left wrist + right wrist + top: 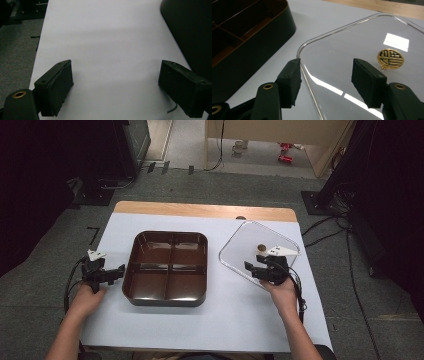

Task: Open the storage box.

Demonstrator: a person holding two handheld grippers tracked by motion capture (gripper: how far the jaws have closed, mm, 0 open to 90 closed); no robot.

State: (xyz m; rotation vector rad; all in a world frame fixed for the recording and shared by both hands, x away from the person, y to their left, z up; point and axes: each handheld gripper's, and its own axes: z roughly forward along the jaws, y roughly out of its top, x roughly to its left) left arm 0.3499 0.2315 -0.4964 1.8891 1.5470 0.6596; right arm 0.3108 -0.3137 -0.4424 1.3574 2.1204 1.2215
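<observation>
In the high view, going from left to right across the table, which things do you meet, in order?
Left gripper → brown tray with four compartments → clear lid, where the right gripper reaches its near edge with open jaws.

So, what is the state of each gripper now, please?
Left gripper: open, holding nothing, beside the tray.
Right gripper: open, jaws astride the clear lid edge, not gripping.

Both forearms are showing bare. The left claw (116,272) and right claw (252,268) are wearing black, blocky jaws with brass-ringed pivot holes behind the pads, white three-cornered plates on top, and black cables trailing back.
</observation>
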